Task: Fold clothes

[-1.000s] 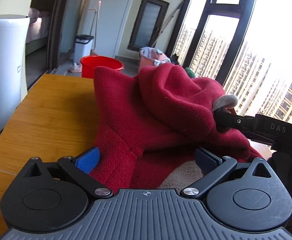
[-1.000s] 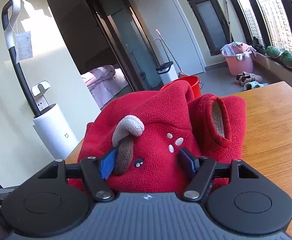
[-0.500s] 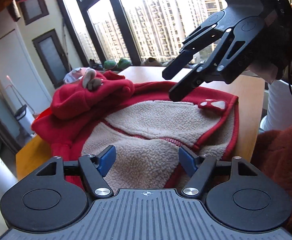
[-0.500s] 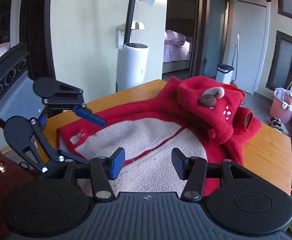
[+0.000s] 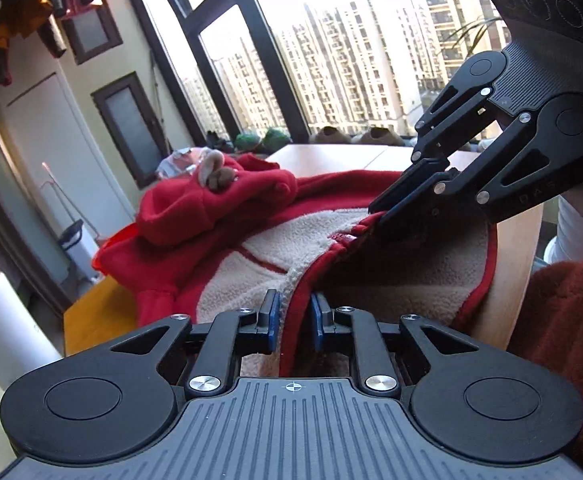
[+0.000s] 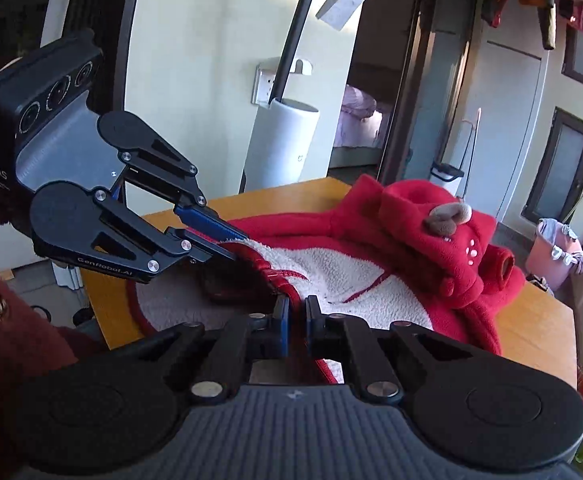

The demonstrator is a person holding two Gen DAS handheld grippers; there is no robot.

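Note:
A red fleece jacket (image 5: 251, 256) with cream lining lies open on the wooden table (image 5: 91, 312), its hood (image 5: 219, 196) with a small grey ear bunched at the far end. My left gripper (image 5: 293, 320) is closing tight on the jacket's red front edge, which stands pinched between the blue pads. My right gripper (image 5: 379, 212) reaches in from the right and clamps the same edge farther along. In the right wrist view the right gripper (image 6: 297, 320) pinches the red hem of the jacket (image 6: 351, 272), and the left gripper (image 6: 237, 246) bites the edge at the left.
A person's dark red fleece sleeve (image 5: 563, 320) sits by the table's near edge. A white cylindrical appliance (image 6: 281, 140) stands beyond the table (image 6: 531, 320). A pink laundry basket (image 6: 555, 256) is on the floor by the windows.
Both grippers came from the hood end to the jacket's near edge. Both were open half a second ago and are now shut on the red edge, which is lifted into a ridge.

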